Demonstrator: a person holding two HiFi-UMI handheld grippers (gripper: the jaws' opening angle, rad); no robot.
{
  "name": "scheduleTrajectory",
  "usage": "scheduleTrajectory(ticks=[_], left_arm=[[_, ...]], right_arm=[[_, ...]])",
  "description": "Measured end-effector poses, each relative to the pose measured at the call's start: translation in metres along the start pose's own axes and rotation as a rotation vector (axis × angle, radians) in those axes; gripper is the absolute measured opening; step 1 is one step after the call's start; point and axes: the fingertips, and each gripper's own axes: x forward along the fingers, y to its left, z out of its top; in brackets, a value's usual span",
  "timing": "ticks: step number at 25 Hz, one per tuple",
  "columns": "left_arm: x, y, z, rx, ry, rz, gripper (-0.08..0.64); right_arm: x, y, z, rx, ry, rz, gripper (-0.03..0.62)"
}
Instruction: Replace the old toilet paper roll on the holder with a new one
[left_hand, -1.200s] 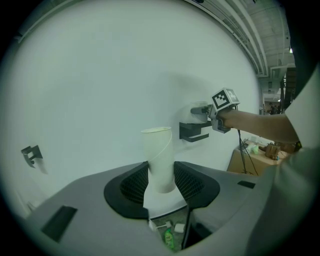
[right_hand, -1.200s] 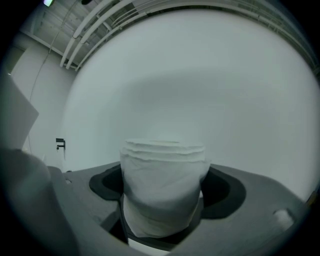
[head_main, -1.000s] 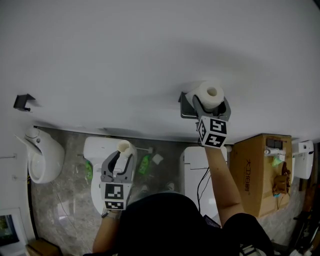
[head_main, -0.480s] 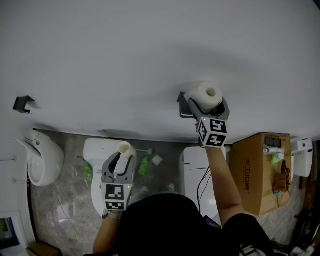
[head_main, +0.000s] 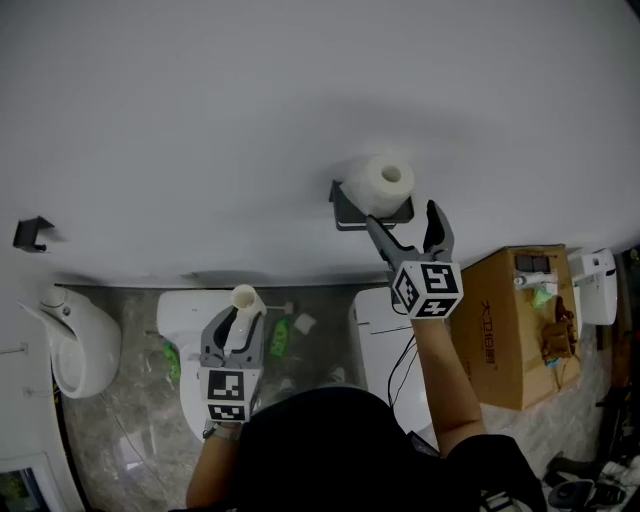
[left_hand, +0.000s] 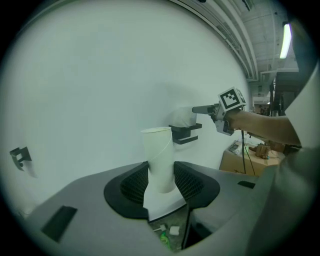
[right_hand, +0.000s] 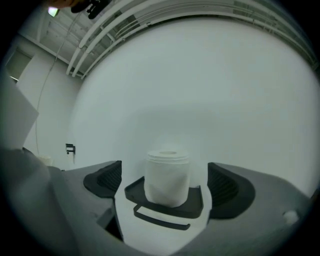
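Standing upright on the black wall holder (head_main: 350, 216), the new toilet paper roll (head_main: 378, 182) sits in the head view just beyond the right gripper (head_main: 402, 218), whose jaws have just been opening, while the left gripper (head_main: 243, 325), lower down, clasps the empty cardboard tube (head_main: 246, 297). The left gripper view shows that tube pinched upright between both pads. The right gripper view shows the jaws spread wide, the roll framed between them and untouched.

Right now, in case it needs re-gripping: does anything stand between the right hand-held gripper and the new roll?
Nothing visible. The right hand-held gripper, jaws just opened and empty, faces the roll standing on the holder across open air.
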Motion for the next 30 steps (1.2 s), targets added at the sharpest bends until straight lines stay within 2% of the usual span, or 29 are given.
scheduleTrajectory(ticks=[5,7,10,15,20,25,30], left_arm=[[0.008,-0.014,0.009,0.028,-0.020,-0.060,0.175],[0.012,-0.020,0.012,0.037,-0.027,-0.087,0.175],[0.018,-0.031,0.017,0.056,-0.039,-0.132,0.175],[0.025,-0.051,0.026,0.065,-0.055,-0.192,0.175],[0.032,-0.071,0.029,0.113,-0.077,-0.279,0.175],[0.035,-0.089,0.034,0.125,-0.088,-0.347,0.175],[0.036,-0.103,0.036,0.147,-0.093,-0.400,0.175]], right_arm=[[-0.045,0.011,-0.004,0.015,0.013,0.037,0.514],[-0.063,0.014,-0.007,0.015,0.021,0.034,0.438],[-0.088,0.019,-0.012,0.028,0.028,0.027,0.405],[-0.129,0.024,-0.017,0.026,0.028,0.007,0.287],[-0.161,0.028,-0.024,0.022,0.050,-0.020,0.178],[-0.184,0.043,-0.031,0.027,0.074,-0.006,0.131],[-0.202,0.057,-0.045,0.028,0.106,0.002,0.114]])
